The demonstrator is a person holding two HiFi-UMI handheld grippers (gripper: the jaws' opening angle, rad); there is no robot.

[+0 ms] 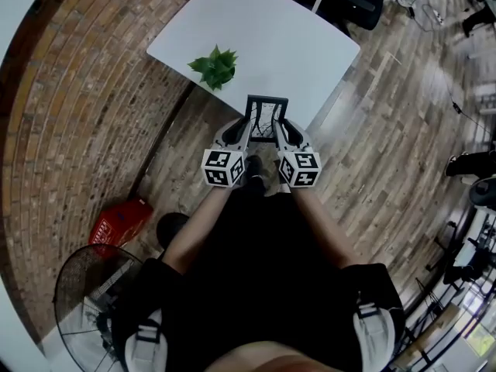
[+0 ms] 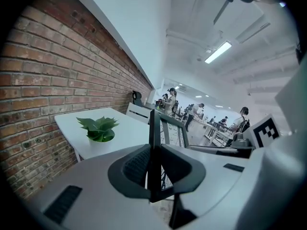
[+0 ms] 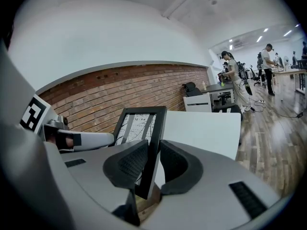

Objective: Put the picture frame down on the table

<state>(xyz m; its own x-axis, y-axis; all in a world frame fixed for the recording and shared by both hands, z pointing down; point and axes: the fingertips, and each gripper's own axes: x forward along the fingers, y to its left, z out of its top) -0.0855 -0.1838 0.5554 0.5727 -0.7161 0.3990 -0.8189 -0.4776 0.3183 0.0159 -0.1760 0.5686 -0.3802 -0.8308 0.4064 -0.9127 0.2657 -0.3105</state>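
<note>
A black picture frame [image 1: 266, 118] with a line-drawing print hangs in the air just short of the near edge of the white table [image 1: 294, 37]. Both grippers hold it upright. My left gripper [image 1: 246, 132] is shut on its left side bar [image 2: 154, 152]. My right gripper [image 1: 277, 132] is shut on its right side bar [image 3: 150, 150]. In the right gripper view the print [image 3: 135, 128] faces left, and the left gripper's body [image 3: 79, 140] shows behind it. The frame's lower edge is hidden by the jaws.
A small potted green plant [image 1: 215, 67] stands on the table near its left edge, also in the left gripper view [image 2: 100, 129]. A brick wall [image 1: 70, 115] runs along the left. A red basket [image 1: 118, 223] and a fan [image 1: 89, 301] sit on the wood floor. White chairs [image 3: 208, 102] stand beyond the table.
</note>
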